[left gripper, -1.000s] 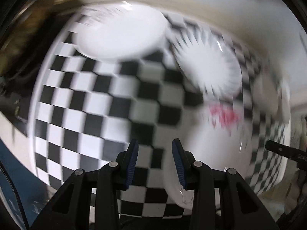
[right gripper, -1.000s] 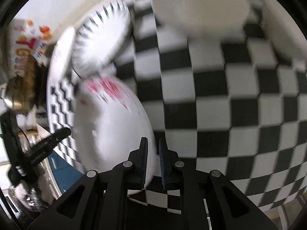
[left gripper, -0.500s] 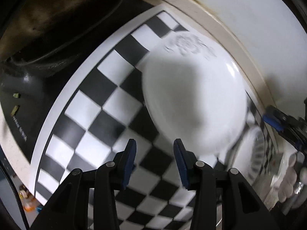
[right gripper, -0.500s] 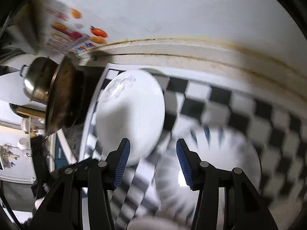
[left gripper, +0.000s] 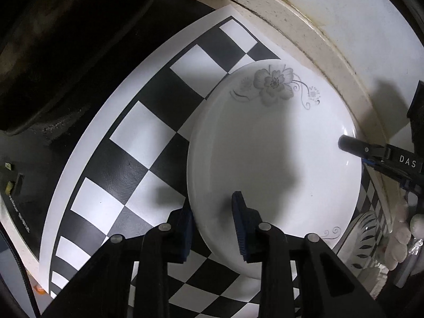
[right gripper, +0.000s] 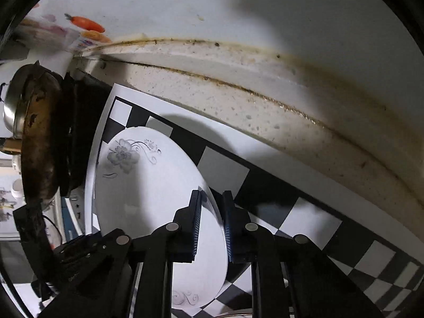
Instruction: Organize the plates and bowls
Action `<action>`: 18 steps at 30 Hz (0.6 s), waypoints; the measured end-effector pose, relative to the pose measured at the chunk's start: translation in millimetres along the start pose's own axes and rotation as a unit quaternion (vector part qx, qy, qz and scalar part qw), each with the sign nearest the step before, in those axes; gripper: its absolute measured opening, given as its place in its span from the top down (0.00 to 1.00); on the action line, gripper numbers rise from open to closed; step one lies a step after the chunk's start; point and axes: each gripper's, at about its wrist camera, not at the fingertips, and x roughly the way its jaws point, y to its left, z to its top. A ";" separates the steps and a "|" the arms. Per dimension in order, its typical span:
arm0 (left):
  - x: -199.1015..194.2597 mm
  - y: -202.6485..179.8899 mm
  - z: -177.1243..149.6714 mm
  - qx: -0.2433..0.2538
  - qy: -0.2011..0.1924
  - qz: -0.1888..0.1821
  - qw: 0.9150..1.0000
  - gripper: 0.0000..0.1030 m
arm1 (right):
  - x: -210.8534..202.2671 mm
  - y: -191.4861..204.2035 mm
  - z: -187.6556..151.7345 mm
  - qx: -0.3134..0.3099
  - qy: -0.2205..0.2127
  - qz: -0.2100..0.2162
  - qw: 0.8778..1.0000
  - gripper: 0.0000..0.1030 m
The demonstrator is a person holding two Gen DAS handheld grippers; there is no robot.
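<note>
Left gripper [left gripper: 213, 222]: jaws apart, straddling the near rim of the plate [left gripper: 273, 164]; one blue pad sits over the plate's face, the other outside and below the rim. Whether the pads touch the rim cannot be told.

Right gripper [right gripper: 212, 228]: jaws apart, also straddling the plate's rim, one finger over the face, one outside the edge. Gap shows on both sides of the rim. In the left wrist view the right gripper's tip [left gripper: 352, 145] reaches over the plate's far-right rim, gloved hand [left gripper: 400, 228] behind it.

Plate: white, grey flower print at one edge, small scroll mark at the opposite edge. It lies on the checkered mat [left gripper: 137, 137], near the mat's corner and close to the wall-side ledge [right gripper: 238, 98].

A second dish with a dark leaf pattern [left gripper: 363, 241] shows partly, just beside the plate at the lower right of the left wrist view.

Mat covers the tabletop. A black stove [right gripper: 76, 137] stands beside the mat's edge, with a browned pan [right gripper: 37, 143] on it. Vegetable stickers [right gripper: 84, 22] on the wall.
</note>
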 end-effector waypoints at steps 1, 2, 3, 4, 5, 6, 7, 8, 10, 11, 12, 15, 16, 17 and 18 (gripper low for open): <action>-0.8 -1.9 -2.4 0.001 0.000 0.002 1.000 0.76 | -1.3 0.8 -1.8 0.001 0.000 -0.002 1.000 0.83; -3.5 -3.9 -5.8 0.003 -0.002 0.002 1.000 0.76 | -2.6 0.8 -4.4 0.002 0.001 -0.002 1.000 0.83; -5.4 -5.9 -7.6 0.005 -0.004 0.002 1.000 0.76 | -2.6 1.7 -6.7 0.002 0.000 -0.003 1.000 0.84; -8.5 -8.3 -9.6 0.007 -0.006 0.001 1.000 0.76 | -5.9 2.1 -10.7 0.002 -0.003 -0.001 1.000 0.85; -14.3 -10.6 -13.9 0.009 -0.009 -0.001 1.000 0.76 | -10.0 1.8 -14.9 0.004 -0.006 0.002 1.000 0.85; -20.2 -11.9 -17.9 0.013 -0.011 -0.004 1.000 0.76 | -16.5 1.3 -20.2 0.006 -0.010 0.005 1.000 0.85; -27.6 -16.0 -23.0 0.019 -0.015 -0.008 1.000 0.76 | -23.9 1.8 -26.3 0.007 -0.016 0.007 1.000 0.86; -34.4 -20.3 -27.7 0.024 -0.018 -0.011 0.999 0.76 | -32.1 2.4 -33.2 0.009 -0.022 0.006 1.000 0.86; -50.5 -24.8 -37.1 0.037 -0.026 -0.019 0.999 0.76 | -49.7 1.4 -48.0 0.016 -0.035 0.010 0.999 0.85; -59.1 -27.5 -43.5 0.044 -0.030 -0.024 0.998 0.76 | -60.4 0.2 -57.5 0.022 -0.043 0.014 0.999 0.85; -63.2 -34.0 -48.0 0.049 -0.032 -0.027 0.998 0.76 | -71.6 -0.6 -67.9 0.026 -0.052 0.015 0.998 0.85; -86.7 -48.8 -69.4 0.082 -0.044 -0.035 0.995 0.76 | -100.2 -1.2 -98.2 0.039 -0.078 0.019 0.996 0.85; -92.5 -53.3 -76.5 0.092 -0.046 -0.037 0.994 0.76 | -111.1 -1.2 -112.0 0.044 -0.088 0.018 0.995 0.85; -99.7 -52.5 -81.4 0.102 -0.046 -0.040 0.993 0.76 | -121.6 -0.9 -126.8 0.048 -0.098 0.017 0.994 0.85; -104.4 -56.6 -88.6 0.115 -0.047 -0.043 0.991 0.76 | -129.1 -1.1 -138.6 0.053 -0.105 0.015 0.993 0.85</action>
